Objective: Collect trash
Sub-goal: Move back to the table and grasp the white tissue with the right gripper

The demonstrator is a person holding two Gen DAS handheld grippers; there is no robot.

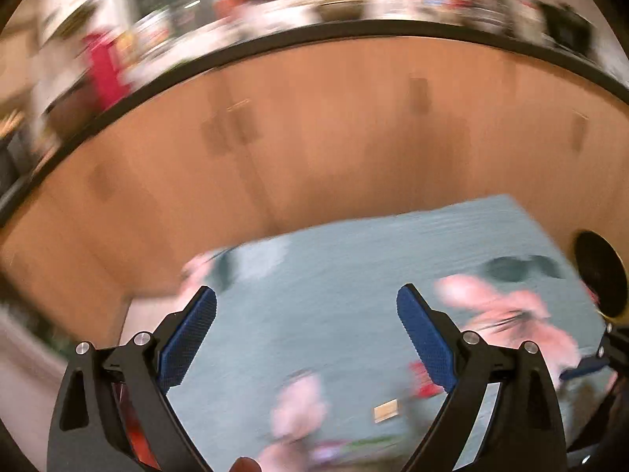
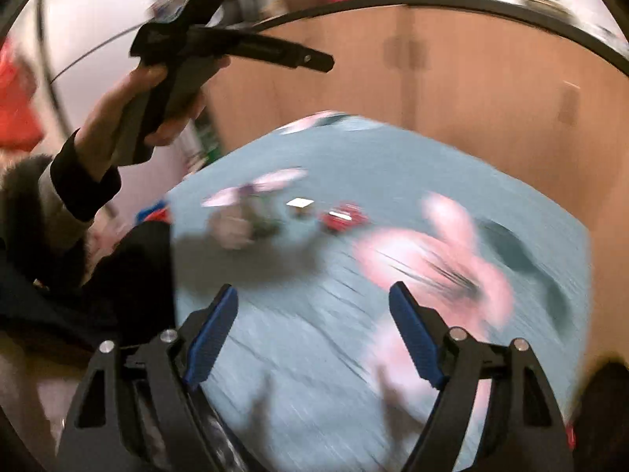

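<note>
Blue-padded left tool (image 1: 306, 310) spread wide, nothing between pads. Blue-padded right tool (image 2: 312, 308) likewise spread, empty. Both hover over grey-blue woven mat (image 1: 354, 267) lying on floor; frames heavily blurred. On mat: small red crumpled wrapper (image 2: 344, 216), small pale square paper scrap (image 2: 299, 203) just beside it, pinkish-white crumpled piece (image 2: 236, 228) near scrap, large pink blurred shape (image 2: 432, 251) near right tool. Person's hand (image 2: 129, 106) grips left tool's handle. Beyond mat, brown wooden cabinet front (image 1: 334, 126).
</note>
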